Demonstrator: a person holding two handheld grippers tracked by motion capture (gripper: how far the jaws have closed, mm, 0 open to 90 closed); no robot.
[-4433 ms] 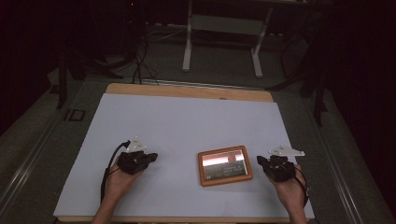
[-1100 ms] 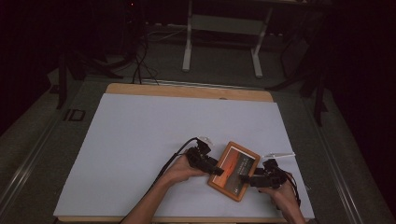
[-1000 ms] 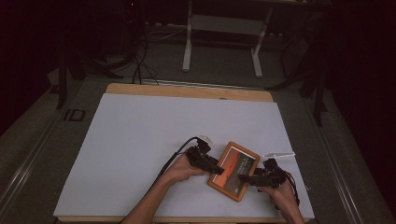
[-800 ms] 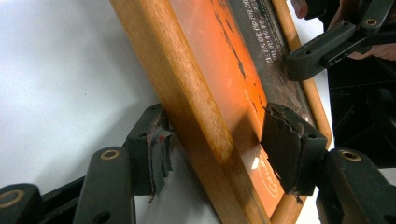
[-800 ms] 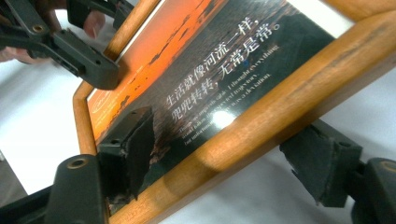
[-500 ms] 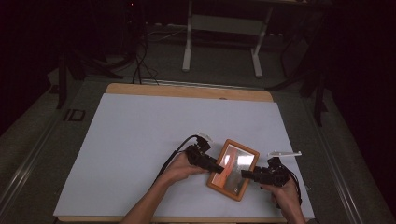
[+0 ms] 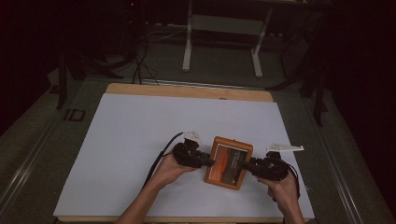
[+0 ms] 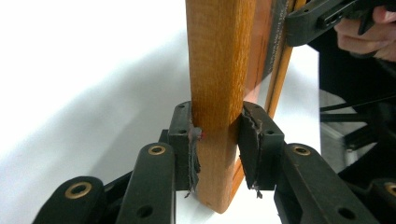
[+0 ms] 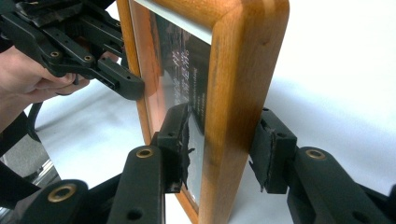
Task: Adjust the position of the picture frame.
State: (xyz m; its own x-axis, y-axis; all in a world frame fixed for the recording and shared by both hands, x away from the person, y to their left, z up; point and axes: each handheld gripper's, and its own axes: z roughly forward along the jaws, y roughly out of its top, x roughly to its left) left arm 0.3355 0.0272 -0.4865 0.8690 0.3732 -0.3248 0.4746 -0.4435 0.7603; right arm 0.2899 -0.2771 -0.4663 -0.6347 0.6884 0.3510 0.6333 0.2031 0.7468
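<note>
Clamping the left edge of the wooden picture frame, the left gripper has both pads pressed flat against the wood, its jaws having just been closing with the frame between them; the right gripper has likewise been closing on the frame's opposite edge, one pad lying on the glass face (its torn rubber is plain to see), while a thin gap seems to remain between the other pad and the wood at the back, so a full pinch there cannot be told for certain; in the high view the frame sits tilted between the left gripper and the right gripper, over the near part of the white table sheet, each gripper borne by a hand coming in below the frame; the gripper views add what the high view cannot give: the frame's thickness, the grain of the wood, and the dark picture with pale lettering behind the glass; the left gripper view also catches the other gripper's jaw at the frame's far edge.
</note>
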